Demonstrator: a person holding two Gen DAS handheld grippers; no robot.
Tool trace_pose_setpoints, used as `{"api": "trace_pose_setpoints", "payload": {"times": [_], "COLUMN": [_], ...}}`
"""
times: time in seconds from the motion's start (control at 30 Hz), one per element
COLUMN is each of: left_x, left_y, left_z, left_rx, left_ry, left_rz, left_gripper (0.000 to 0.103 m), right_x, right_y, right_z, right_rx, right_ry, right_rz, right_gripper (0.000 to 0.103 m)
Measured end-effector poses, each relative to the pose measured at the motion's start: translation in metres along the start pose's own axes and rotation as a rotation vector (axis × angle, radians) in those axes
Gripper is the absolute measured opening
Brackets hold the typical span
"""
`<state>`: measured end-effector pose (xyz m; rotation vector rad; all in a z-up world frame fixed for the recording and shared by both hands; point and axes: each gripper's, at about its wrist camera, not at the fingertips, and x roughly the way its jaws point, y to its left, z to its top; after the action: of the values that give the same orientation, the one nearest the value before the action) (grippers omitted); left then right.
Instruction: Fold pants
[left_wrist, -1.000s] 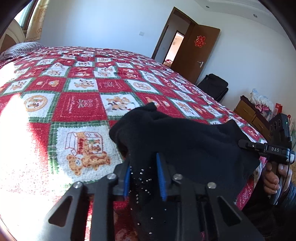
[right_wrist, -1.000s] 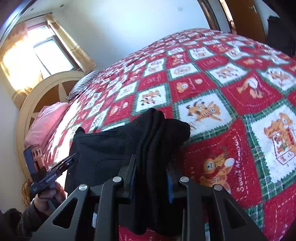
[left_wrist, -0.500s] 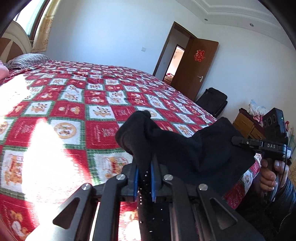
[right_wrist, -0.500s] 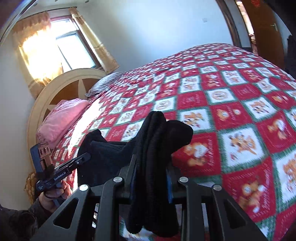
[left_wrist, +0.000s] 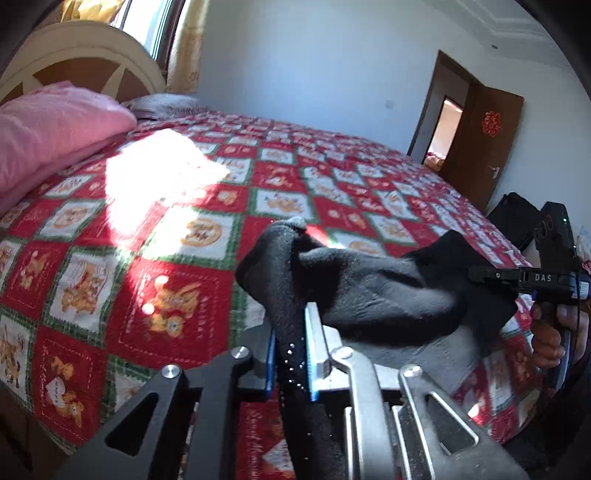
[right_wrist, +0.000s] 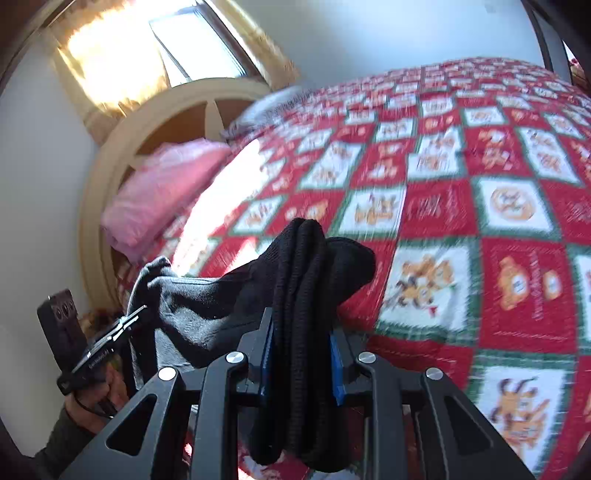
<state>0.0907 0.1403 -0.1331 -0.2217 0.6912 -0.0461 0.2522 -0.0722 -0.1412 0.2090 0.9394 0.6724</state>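
Both grippers are clamped on the black knitted pants (left_wrist: 369, 295), held stretched in the air above the red-and-green checked bedspread with bear pictures (left_wrist: 166, 236). The left gripper (left_wrist: 290, 354) pinches one bunched end, the right gripper (right_wrist: 299, 354) the other thick fold, nearer the bedspread's foot-side edge than its pink pillow (left_wrist: 48, 133).

We see the black knit pants (left_wrist: 369, 295) stretched between both grippers above the red checked quilt (left_wrist: 184, 229), the pink pillow (left_wrist: 48, 129) behind.
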Motion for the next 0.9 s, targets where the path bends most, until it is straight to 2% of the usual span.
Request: {"api": "trace_pose_setpoints", "payload": {"times": [0.03, 0.07, 0.1, 0.13, 0.17, 0.27, 0.37, 0.47, 0.53, 0.6, 0.63, 0.73, 0.9], "left_x": [0.008, 0.011, 0.014, 0.013, 0.010, 0.010, 0.005, -0.010, -0.032, -0.052, -0.066, -0.099, -0.134], "left_y": [0.007, 0.012, 0.013, 0.015, 0.015, 0.011, 0.013, 0.011, 0.006, -0.005, -0.014, -0.040, -0.082], "left_z": [-0.005, -0.009, -0.013, -0.017, -0.021, -0.023, -0.022, -0.021, -0.020, -0.019, -0.020, -0.018, -0.013], "left_rx": [-0.036, -0.051, -0.055, -0.056, -0.050, -0.015, -0.037, -0.021, -0.011, 0.011, 0.025, 0.060, 0.088], "left_ry": [0.008, 0.014, 0.015, 0.007, -0.009, -0.026, -0.020, 0.002, -0.022, -0.048, -0.067, -0.129, -0.182], "left_rz": [-0.001, 0.015, 0.045, 0.056, 0.050, 0.059, 0.067, 0.126, 0.133, 0.162, 0.172, 0.191, 0.195], "left_gripper": [0.034, 0.054, 0.066, 0.068, 0.068, 0.070, 0.070, 0.074, 0.078, 0.091, 0.094, 0.103, 0.103], "right_x": [0.006, 0.009, 0.009, 0.007, 0.005, -0.001, -0.004, -0.020, -0.036, -0.054, -0.062, -0.094, -0.140], "right_y": [-0.006, -0.012, -0.023, -0.031, -0.038, -0.052, -0.049, -0.041, -0.036, -0.031, -0.028, -0.012, 0.042], "right_z": [-0.004, -0.005, -0.007, -0.007, -0.007, -0.005, -0.006, -0.008, -0.009, -0.012, -0.014, -0.024, -0.050], "right_rx": [0.013, 0.024, 0.045, 0.067, 0.091, 0.120, 0.123, 0.102, 0.072, 0.039, 0.028, -0.013, -0.118], "right_ry": [-0.001, -0.003, -0.004, -0.006, -0.012, -0.028, -0.042, -0.078, -0.110, -0.126, -0.130, -0.154, -0.205], "right_rz": [-0.040, -0.048, -0.040, -0.037, -0.036, -0.022, -0.035, -0.104, -0.204, -0.267, -0.274, -0.294, -0.271], "right_gripper": [0.034, 0.036, 0.043, 0.054, 0.057, 0.058, 0.060, 0.060, 0.060, 0.060, 0.060, 0.061, 0.063]}}
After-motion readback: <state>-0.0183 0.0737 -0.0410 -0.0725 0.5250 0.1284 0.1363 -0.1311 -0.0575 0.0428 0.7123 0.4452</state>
